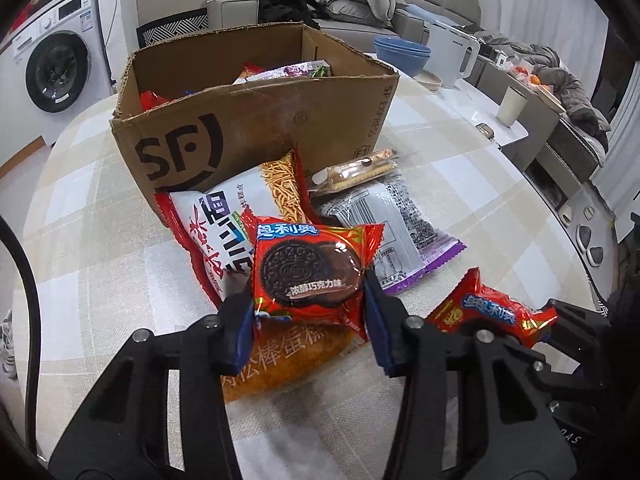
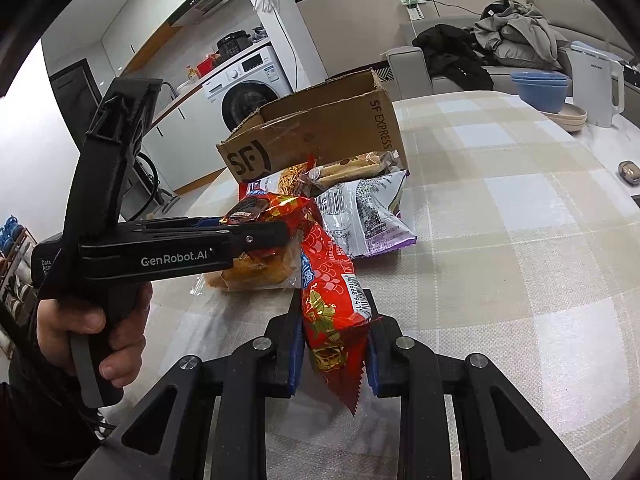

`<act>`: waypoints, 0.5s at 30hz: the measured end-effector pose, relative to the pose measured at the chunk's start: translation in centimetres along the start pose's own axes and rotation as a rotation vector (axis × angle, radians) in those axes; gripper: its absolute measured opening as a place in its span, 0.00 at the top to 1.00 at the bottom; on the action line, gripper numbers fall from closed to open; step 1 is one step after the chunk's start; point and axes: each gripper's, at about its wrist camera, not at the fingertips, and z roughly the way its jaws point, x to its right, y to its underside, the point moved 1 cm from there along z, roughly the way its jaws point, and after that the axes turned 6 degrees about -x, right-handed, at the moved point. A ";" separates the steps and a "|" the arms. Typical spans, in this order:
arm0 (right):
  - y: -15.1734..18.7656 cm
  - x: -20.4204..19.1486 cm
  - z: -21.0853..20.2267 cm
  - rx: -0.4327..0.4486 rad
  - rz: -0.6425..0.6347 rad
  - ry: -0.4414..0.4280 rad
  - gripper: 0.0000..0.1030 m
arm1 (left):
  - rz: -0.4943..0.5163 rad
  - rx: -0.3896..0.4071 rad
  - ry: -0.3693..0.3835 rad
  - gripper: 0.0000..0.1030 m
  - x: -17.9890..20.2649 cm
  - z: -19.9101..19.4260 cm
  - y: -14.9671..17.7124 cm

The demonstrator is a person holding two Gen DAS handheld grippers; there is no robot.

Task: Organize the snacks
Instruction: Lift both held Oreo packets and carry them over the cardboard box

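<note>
**Both grippers closed on red Oreo packs**

Where the left gripper (image 1: pixel 308 304) reaches over the pile, a glossy red Oreo pack (image 1: pixel 312 270), printed with a dark embossed cookie, sits between its blue pads (image 1: pixel 376 316), which press on its two side edges; the jaws stand about a pack's width apart. Under that pack lies an orange cake packet (image 1: pixel 288 360); beyond the jaws are a white noodle-snack bag (image 1: pixel 236 216), a silver-and-purple bag (image 1: pixel 392 232), a clear cracker sleeve (image 1: pixel 352 172) and an open corrugated cardboard box (image 1: pixel 256 128) with more packets inside. The right gripper (image 2: pixel 334 344) is nearly closed, pinching a second red pack (image 2: pixel 332 296), crinkled foil with a saw-tooth seam, standing on edge. Everything rests on a checked beige tablecloth (image 2: pixel 520 240). A hand (image 2: pixel 92 332) grips the left tool's handle.
</note>
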 end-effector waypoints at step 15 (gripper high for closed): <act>-0.2 0.3 -0.4 0.029 0.014 -0.018 0.76 | -0.030 0.043 -0.004 0.58 -0.4 -2.5 0.1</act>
